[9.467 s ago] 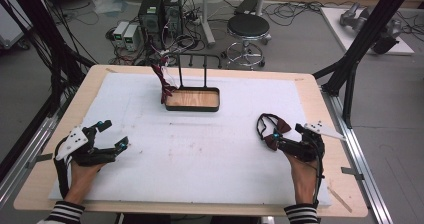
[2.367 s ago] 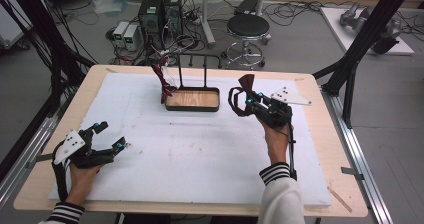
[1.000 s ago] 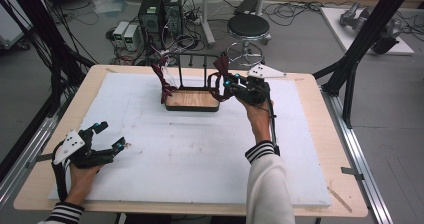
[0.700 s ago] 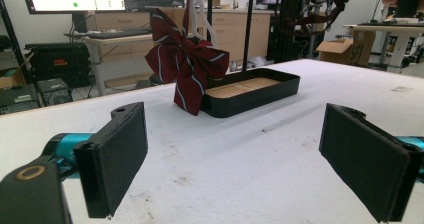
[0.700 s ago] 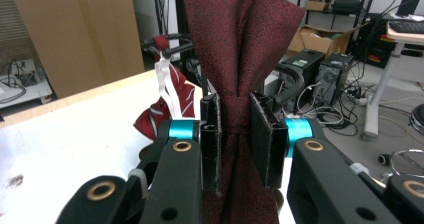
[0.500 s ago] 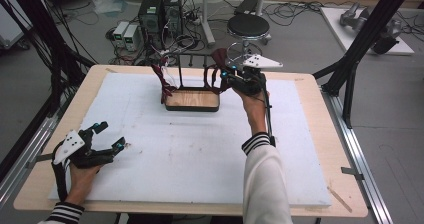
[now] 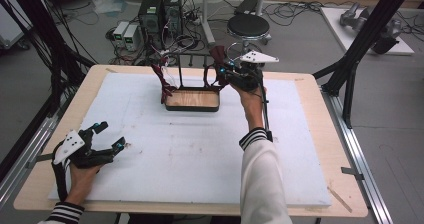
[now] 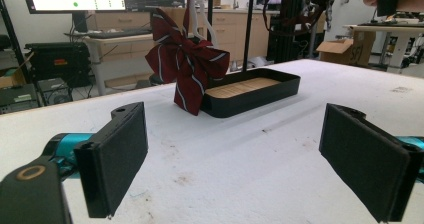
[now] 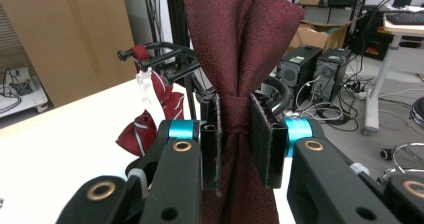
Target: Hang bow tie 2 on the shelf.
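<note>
**Dark red bow tie carried to the rack**

The right gripper, in the upper middle of the high view, has its jaws closed on the knot of a dark red bow tie. Gripping at the narrow knot leaves the wings free to fan out above the jaws, and probably keeps the strap clear for hooking on. The bow tie sits at the right end of the black rack, whose wooden-floored tray rests on the white bench. I judge it is being brought there to hang on the rack's top bar, because a striped bow tie already hangs at the left end, draped down over the tray's edge.

The left gripper rests in the lower left of the high view, jaws spread wide and holding nothing; it seems parked out of the way, well apart from the rack.

No brand or label is legible; markings on a cardboard box in the background of the left gripper view are too blurred to read.
</note>
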`<state>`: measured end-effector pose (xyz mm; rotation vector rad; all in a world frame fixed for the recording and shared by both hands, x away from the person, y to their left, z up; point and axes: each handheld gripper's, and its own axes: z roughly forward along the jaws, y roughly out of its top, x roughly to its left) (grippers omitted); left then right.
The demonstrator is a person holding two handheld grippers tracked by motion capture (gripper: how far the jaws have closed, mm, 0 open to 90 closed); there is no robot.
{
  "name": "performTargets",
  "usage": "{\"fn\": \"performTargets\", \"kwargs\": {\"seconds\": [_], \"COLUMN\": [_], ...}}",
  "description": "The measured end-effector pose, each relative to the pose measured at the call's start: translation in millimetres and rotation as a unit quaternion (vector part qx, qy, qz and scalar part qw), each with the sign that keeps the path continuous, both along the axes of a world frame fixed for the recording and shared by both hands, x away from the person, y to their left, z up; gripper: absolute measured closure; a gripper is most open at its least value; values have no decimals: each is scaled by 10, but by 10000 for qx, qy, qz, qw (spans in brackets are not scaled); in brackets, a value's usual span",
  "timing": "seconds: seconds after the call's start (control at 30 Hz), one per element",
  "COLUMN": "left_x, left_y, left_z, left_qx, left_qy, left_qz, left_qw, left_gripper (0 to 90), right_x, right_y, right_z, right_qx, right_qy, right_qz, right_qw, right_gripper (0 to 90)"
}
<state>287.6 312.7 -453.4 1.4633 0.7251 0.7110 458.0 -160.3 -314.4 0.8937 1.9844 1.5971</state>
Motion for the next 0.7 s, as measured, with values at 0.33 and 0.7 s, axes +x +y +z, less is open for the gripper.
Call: {"fn": "performTargets", "kwargs": {"seconds": [0.33, 0.7], "left_x": [0, 0], "left_y": [-3, 0], "left_z": [0, 0], "left_qx": [11, 7], "left_qy": [-8, -9], "left_qz": [-3, -3], "left_qw": [10000, 10000], "left_gripper": [125, 125], "right_x": [-2, 59], "right_y": [3, -65], "right_z": [6, 5], "right_qx": [47, 65], "right_qy": [-46, -3], "right_qz": [21, -220], "right_qw": [10000, 9997], "right_gripper": [761, 761]}}
